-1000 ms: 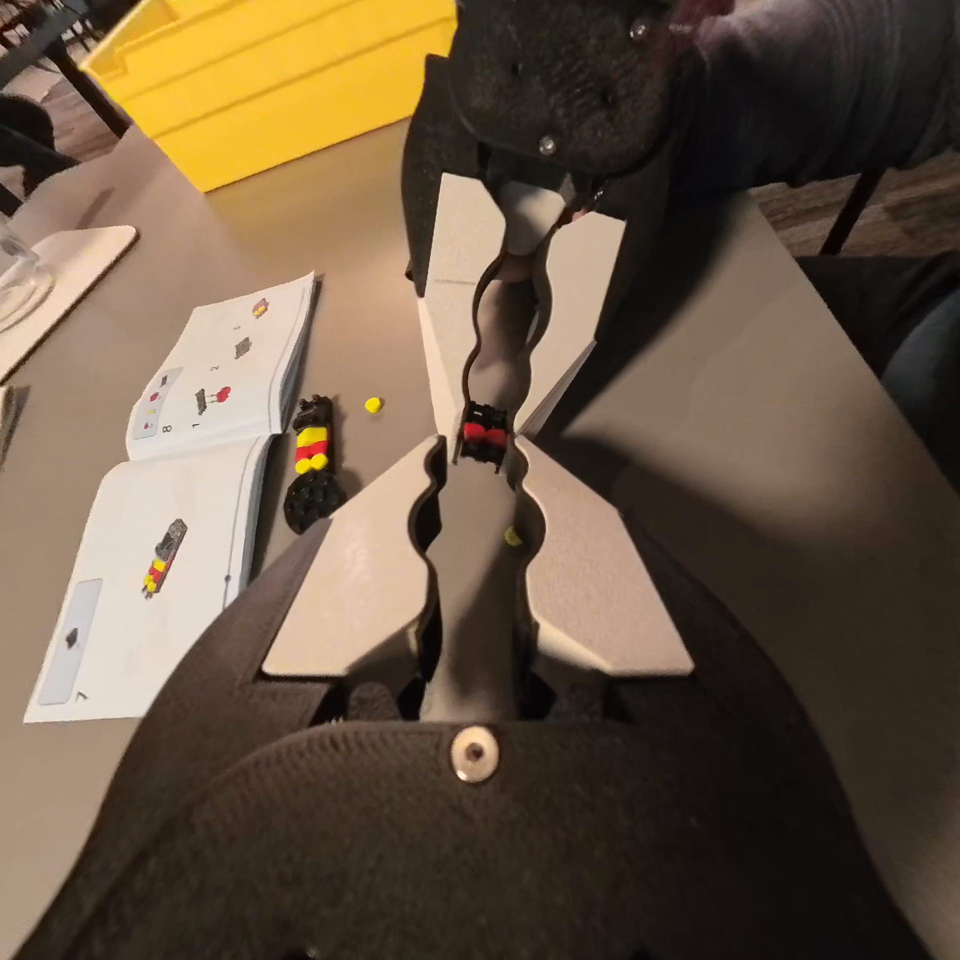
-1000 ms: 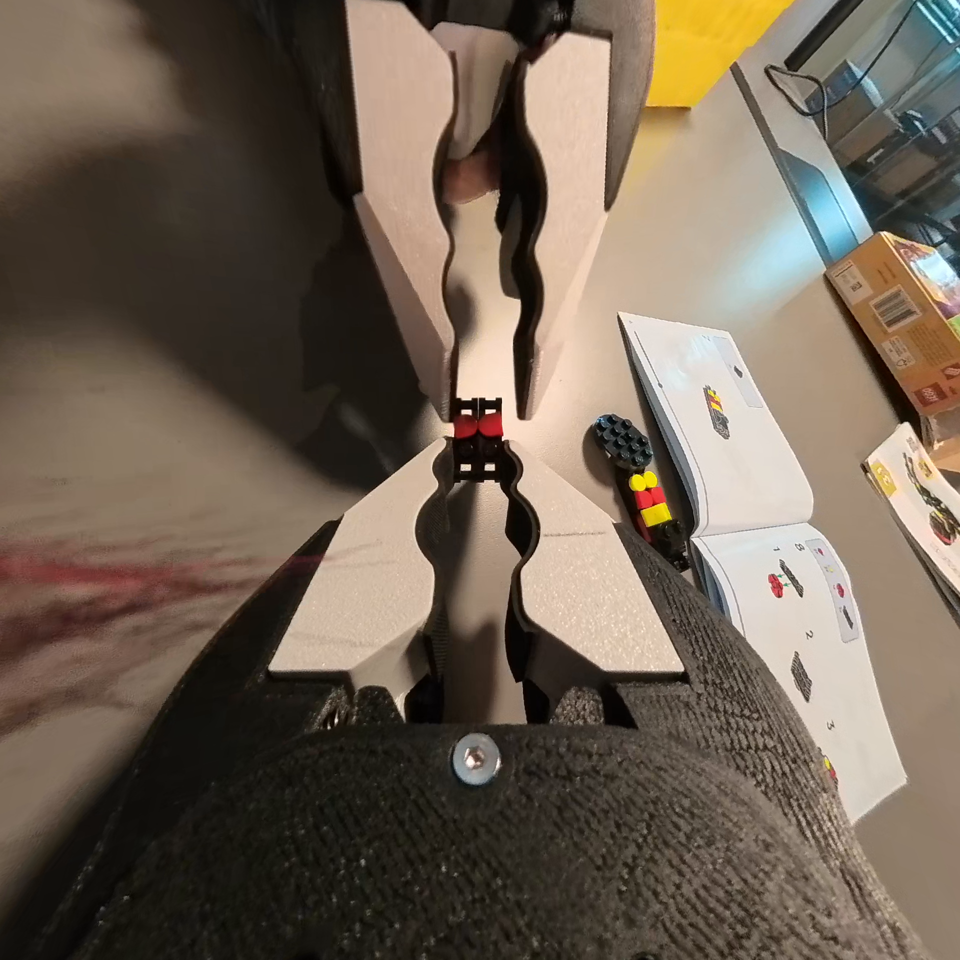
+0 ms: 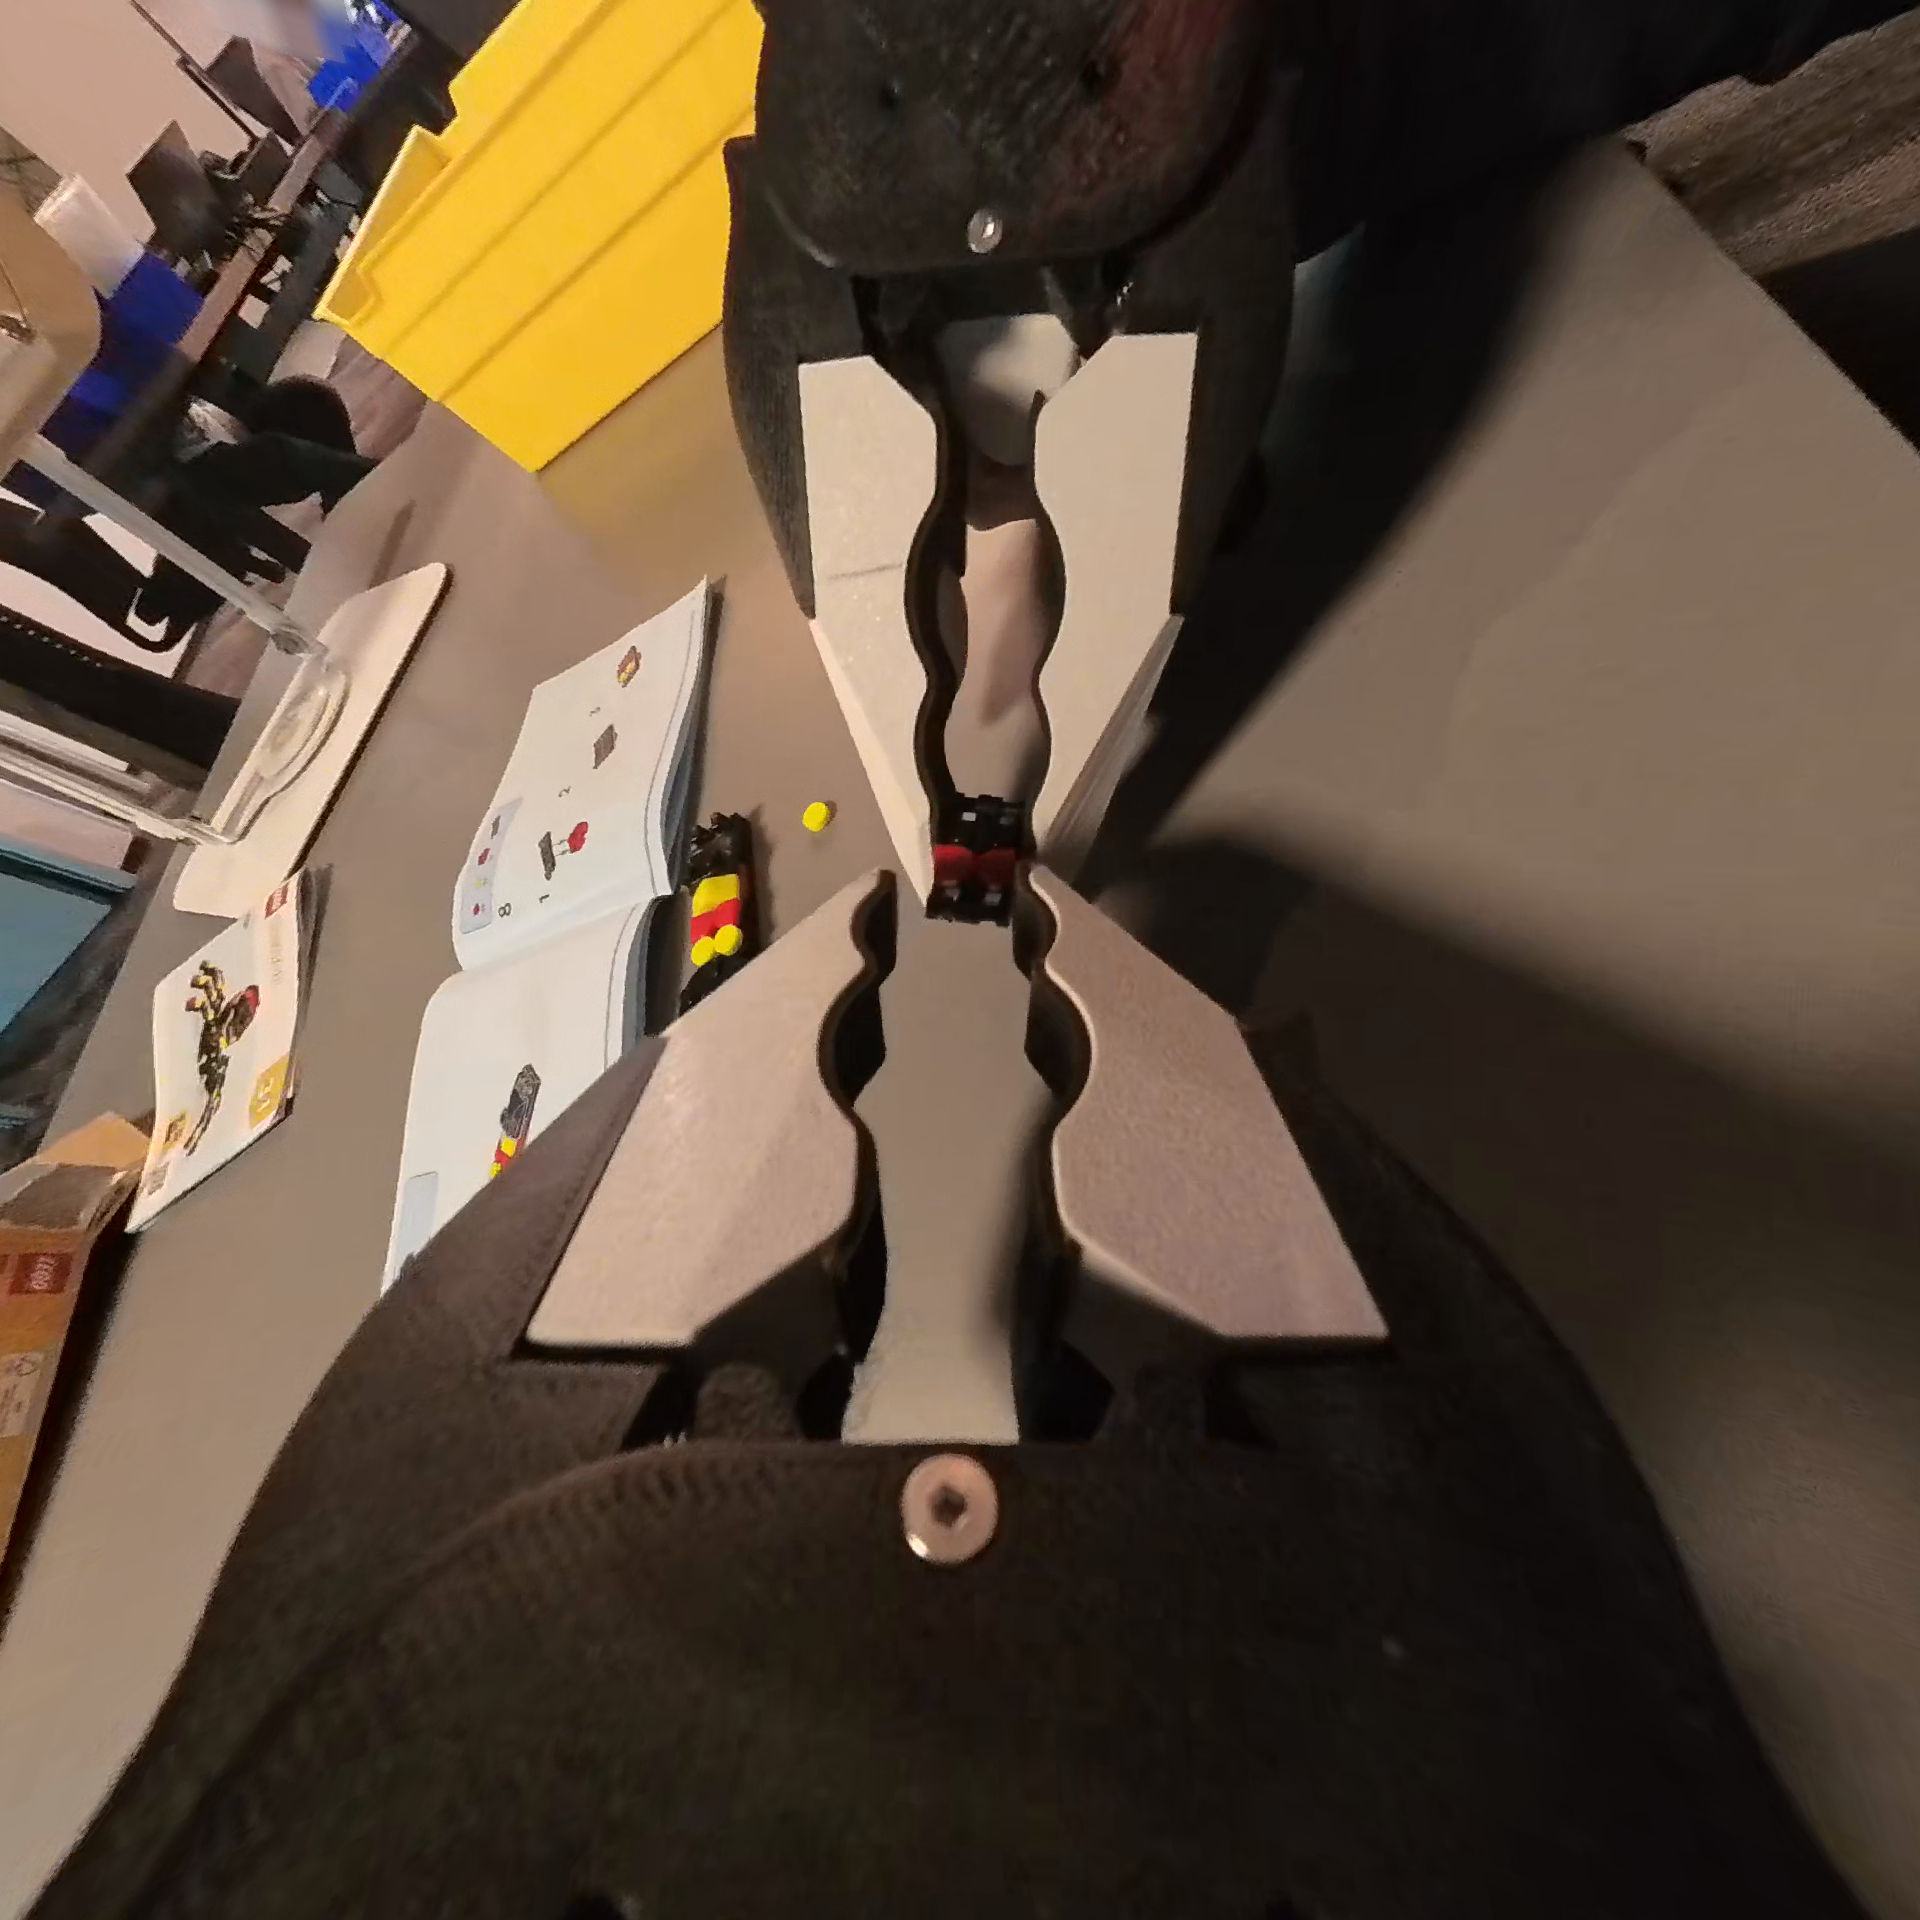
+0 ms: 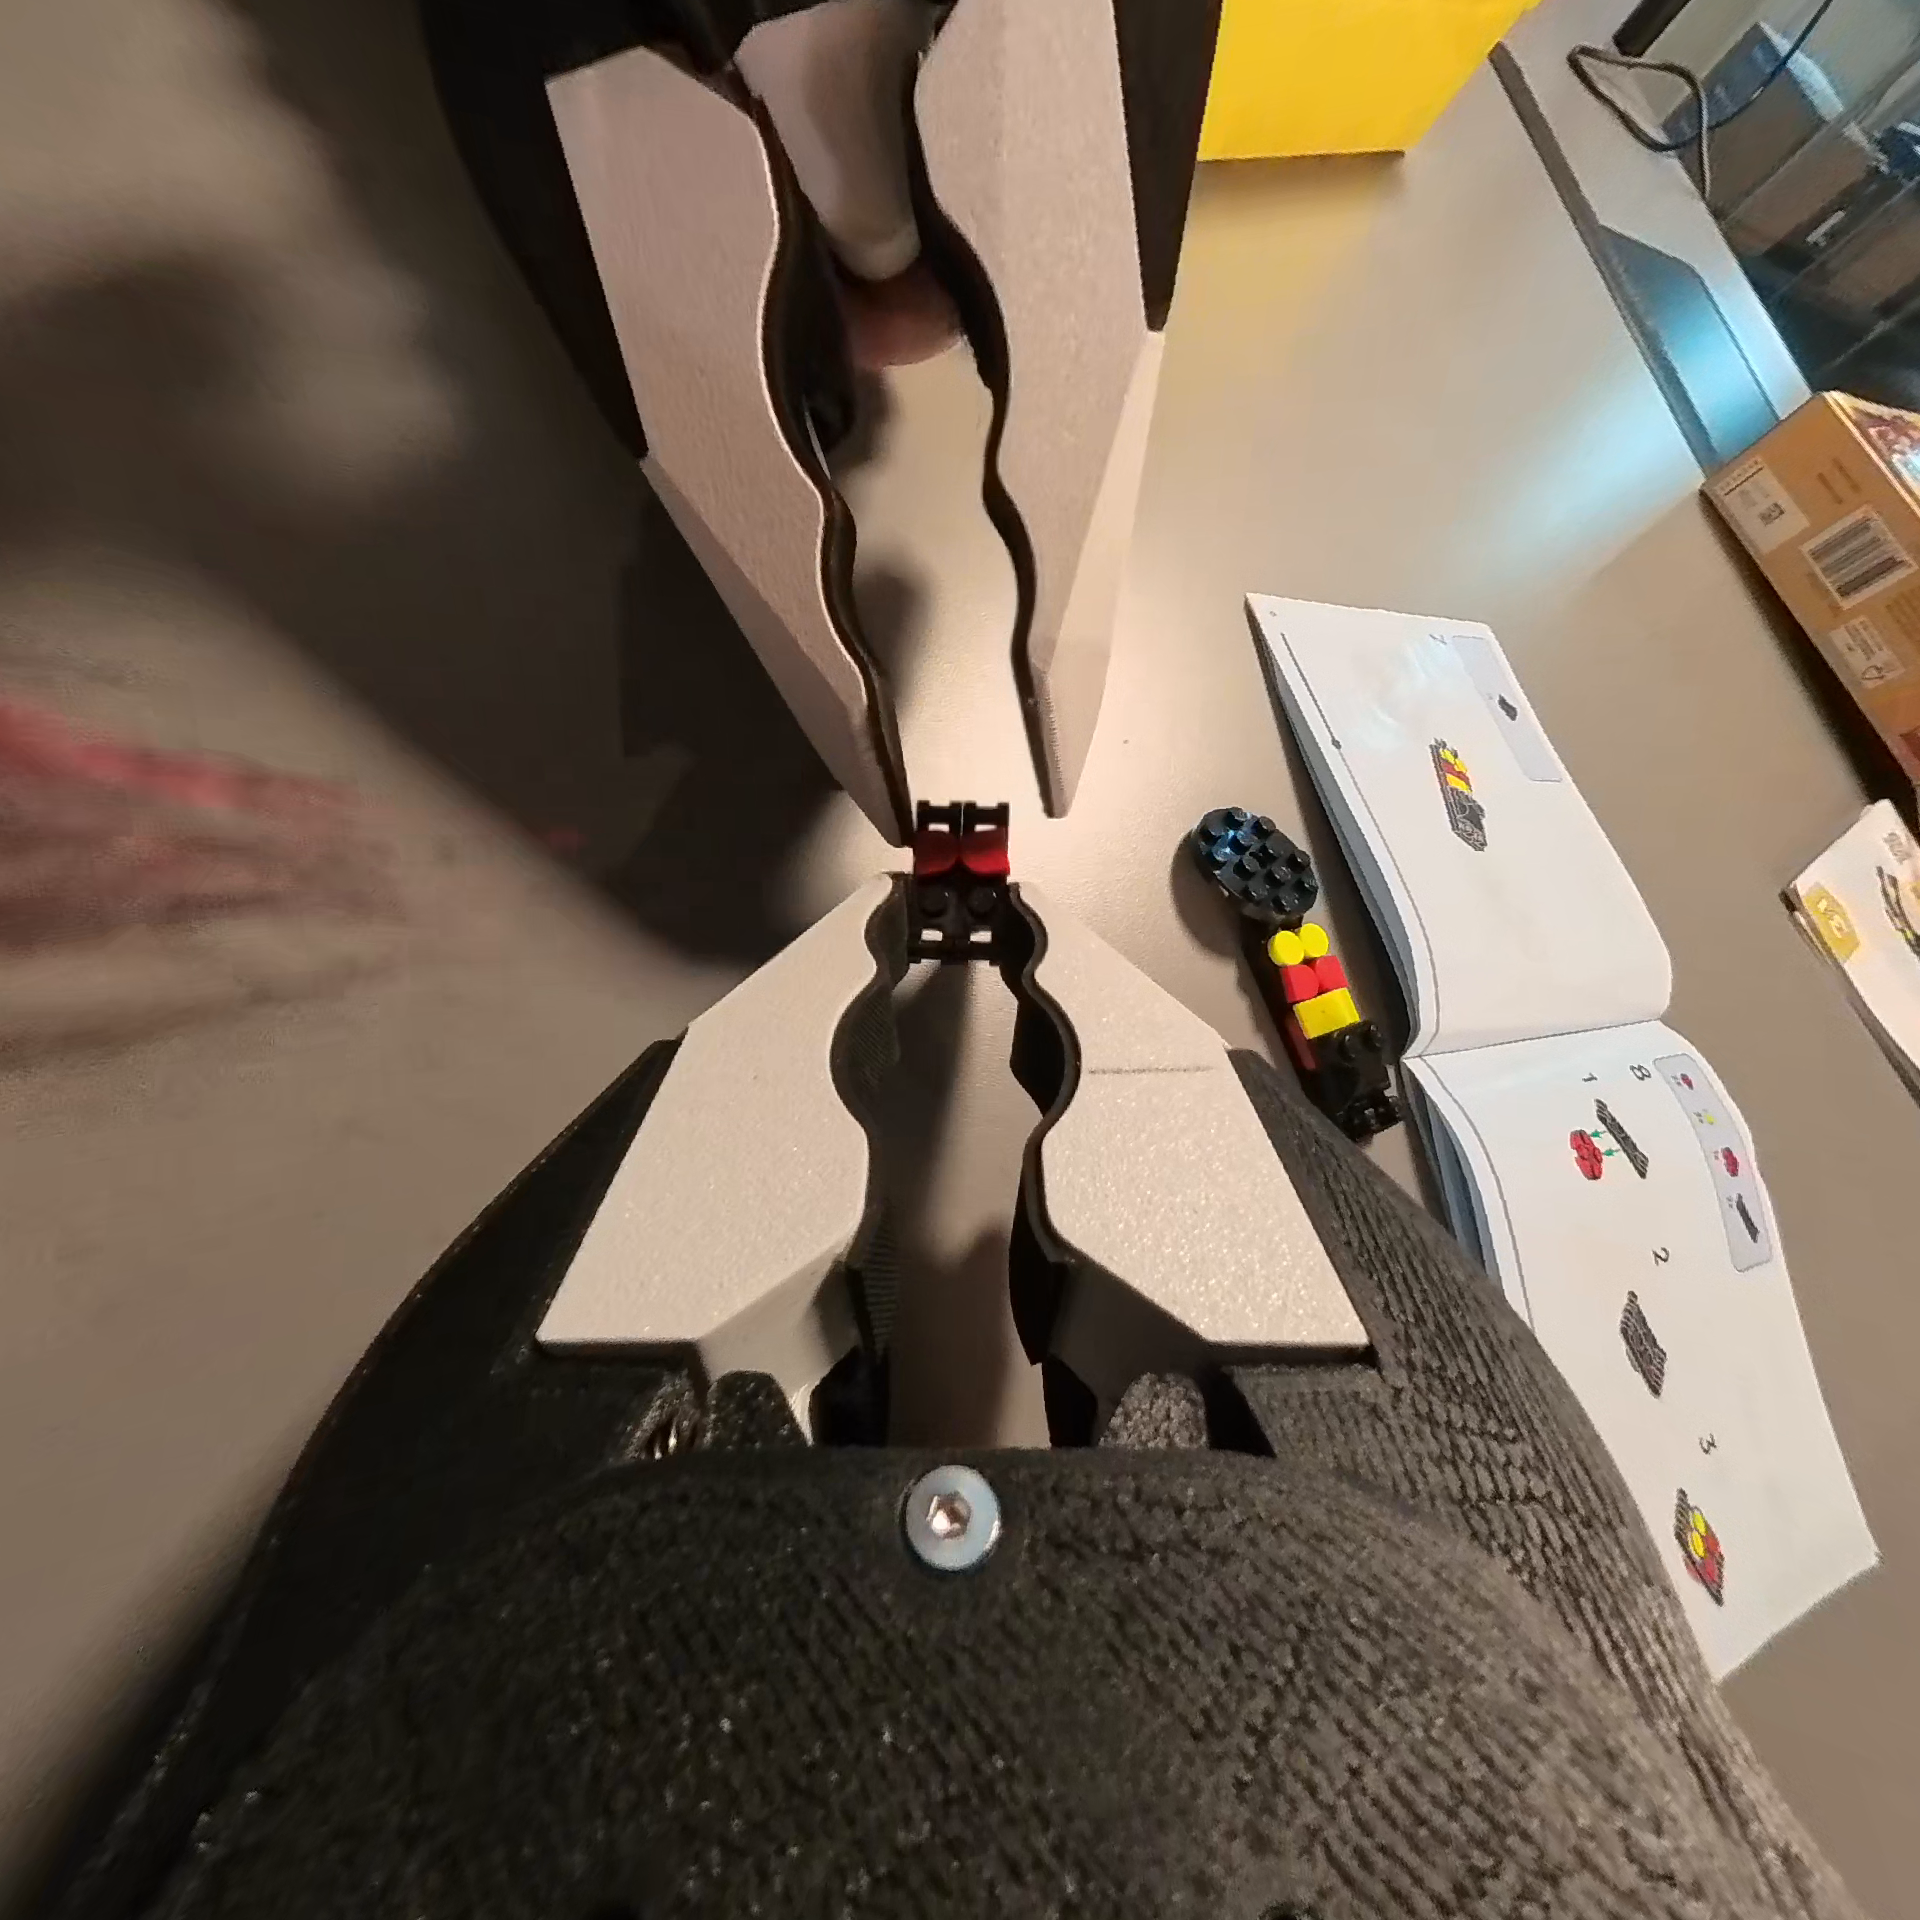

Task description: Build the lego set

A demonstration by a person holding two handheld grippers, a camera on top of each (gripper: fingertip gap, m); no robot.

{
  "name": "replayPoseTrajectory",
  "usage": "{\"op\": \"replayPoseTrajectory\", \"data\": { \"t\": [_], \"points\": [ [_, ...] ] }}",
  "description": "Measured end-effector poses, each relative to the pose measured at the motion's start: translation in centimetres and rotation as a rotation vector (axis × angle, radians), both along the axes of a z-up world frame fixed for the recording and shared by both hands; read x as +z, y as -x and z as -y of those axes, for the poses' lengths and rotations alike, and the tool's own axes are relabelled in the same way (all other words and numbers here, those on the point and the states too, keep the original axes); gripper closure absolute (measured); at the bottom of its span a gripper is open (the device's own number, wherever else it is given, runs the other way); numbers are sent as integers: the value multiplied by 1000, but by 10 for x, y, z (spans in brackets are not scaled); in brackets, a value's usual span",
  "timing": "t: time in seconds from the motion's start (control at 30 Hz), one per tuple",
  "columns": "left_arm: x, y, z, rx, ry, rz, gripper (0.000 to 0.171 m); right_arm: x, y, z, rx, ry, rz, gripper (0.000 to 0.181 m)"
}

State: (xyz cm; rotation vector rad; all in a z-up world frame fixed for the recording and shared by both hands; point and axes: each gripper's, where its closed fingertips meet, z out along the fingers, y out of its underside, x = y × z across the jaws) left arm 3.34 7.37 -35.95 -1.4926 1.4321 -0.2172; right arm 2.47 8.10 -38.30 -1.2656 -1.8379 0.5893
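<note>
Grey table (image 4: 1299, 436); black-red brick (image 4: 961, 883) clamped between right fingers (image 4: 1049, 997).

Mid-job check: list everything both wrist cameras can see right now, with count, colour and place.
Small lego piece: one, black with two red rounds, between the two grippers' tips above the table.
Partly built lego strip: one, black with yellow and red parts and a dark round plate at one end, on the table beside the booklet.
Loose stud: one, yellow, on the table near the strip.
Open instruction booklet: one, white, on the table.
Second leaflet: one, white and yellow, beyond the booklet.
Cardboard box: one, brown, table edge.
Bins: yellow, stacked, far end.
Table: one, grey.
Right gripper: shut on the piece.
Left gripper: tips at the piece, jaws wider than it.
</note>
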Motion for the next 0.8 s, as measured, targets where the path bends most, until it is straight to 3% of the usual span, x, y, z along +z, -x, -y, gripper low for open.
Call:
{"op": "replayPoseTrajectory", "data": {
  "t": [0.03, 0.6, 0.7, 0.8],
  "points": [
    [0, 0, 0, 3, 0, 1, 150, 0, 0, 0, -2, 1, 0, 165],
    [1, 1, 1, -20, 6, 23, 153, 0, 1, -3, -16, 15, -2, 165],
    [0, 1, 1, -36, 99, 75, 138, 1, 1, -5, -29, -5, -13, 166],
    [-1, 0, 1, -52, 129, 82, 136, 3, 2, -6, -34, -28, -26, 166]
  ]
}}
